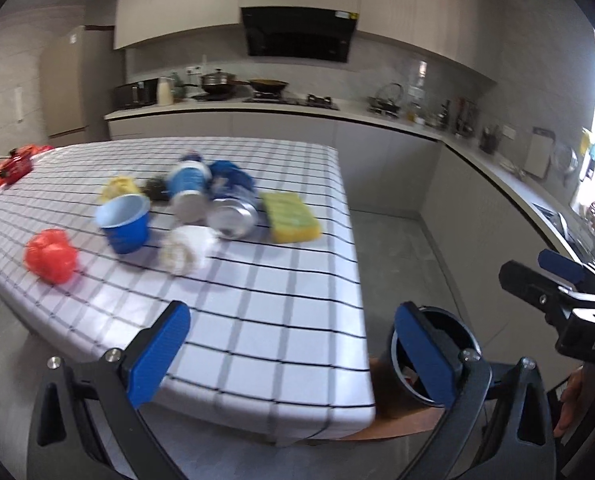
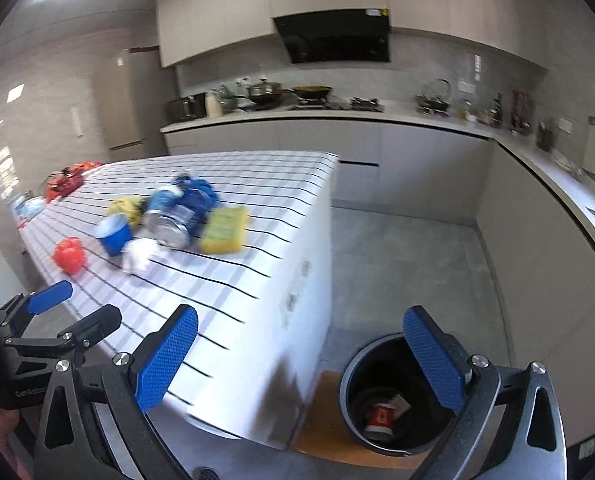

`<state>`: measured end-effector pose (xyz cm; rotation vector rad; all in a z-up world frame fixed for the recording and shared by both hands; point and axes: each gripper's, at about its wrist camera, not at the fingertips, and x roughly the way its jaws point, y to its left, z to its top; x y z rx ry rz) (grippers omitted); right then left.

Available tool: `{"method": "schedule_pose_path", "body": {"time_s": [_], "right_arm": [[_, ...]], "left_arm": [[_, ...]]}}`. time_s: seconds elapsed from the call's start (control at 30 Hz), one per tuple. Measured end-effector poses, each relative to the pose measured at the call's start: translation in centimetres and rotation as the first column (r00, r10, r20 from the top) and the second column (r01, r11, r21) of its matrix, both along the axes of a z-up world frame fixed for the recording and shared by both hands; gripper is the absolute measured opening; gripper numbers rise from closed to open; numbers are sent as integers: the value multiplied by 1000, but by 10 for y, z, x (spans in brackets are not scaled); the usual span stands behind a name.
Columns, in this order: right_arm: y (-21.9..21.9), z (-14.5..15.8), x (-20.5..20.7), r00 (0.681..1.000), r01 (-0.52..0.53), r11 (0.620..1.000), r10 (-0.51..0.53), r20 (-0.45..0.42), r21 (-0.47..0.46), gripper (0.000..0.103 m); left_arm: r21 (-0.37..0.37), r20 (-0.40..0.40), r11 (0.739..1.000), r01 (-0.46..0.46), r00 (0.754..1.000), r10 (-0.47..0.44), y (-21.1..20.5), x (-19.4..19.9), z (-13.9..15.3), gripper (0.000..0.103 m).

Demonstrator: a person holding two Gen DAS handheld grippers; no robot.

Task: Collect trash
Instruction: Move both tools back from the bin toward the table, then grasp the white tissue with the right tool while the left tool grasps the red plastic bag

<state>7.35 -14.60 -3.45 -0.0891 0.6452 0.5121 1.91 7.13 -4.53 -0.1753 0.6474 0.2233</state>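
Note:
Trash lies in a cluster on the checked tablecloth (image 1: pixel 281 304): a red crumpled bag (image 1: pixel 51 255), a blue cup (image 1: pixel 126 223), a white paper wad (image 1: pixel 187 249), a silver can (image 1: pixel 233 216), a blue-and-white bottle (image 1: pixel 188 190), a yellow wad (image 1: pixel 118 187) and a blue wad (image 1: pixel 233 174). A yellow-green sponge (image 1: pixel 293 218) sits at their right. My left gripper (image 1: pixel 297 356) is open above the table's near corner, holding nothing. My right gripper (image 2: pixel 303 360) is open and holds nothing, over the table edge and the black bin (image 2: pixel 353 392). The bin on the floor holds a red-and-white cup (image 2: pixel 381 418).
Red objects (image 1: pixel 11 166) lie at the table's far left corner. Kitchen counters with pots and a hob (image 1: pixel 289 100) run along the back and right walls. Grey floor (image 2: pixel 401 264) lies between table and counters. A hand (image 1: pixel 573 404) holds the right gripper's handle.

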Motion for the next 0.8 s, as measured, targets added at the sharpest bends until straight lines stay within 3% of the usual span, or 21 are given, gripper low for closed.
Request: {"method": "schedule_pose_path", "body": {"time_s": [0.17, 0.4, 0.8], "right_arm": [[33, 12, -16, 997, -71, 997, 71, 23, 5, 103], [84, 22, -42, 983, -174, 985, 173, 64, 18, 103], [156, 22, -56, 963, -259, 966, 258, 77, 3, 102]], "left_arm": [[8, 16, 997, -81, 997, 81, 35, -28, 9, 103], [25, 41, 973, -227, 973, 226, 82, -59, 11, 103], [40, 40, 949, -314, 949, 312, 144, -80, 9, 103]]}}
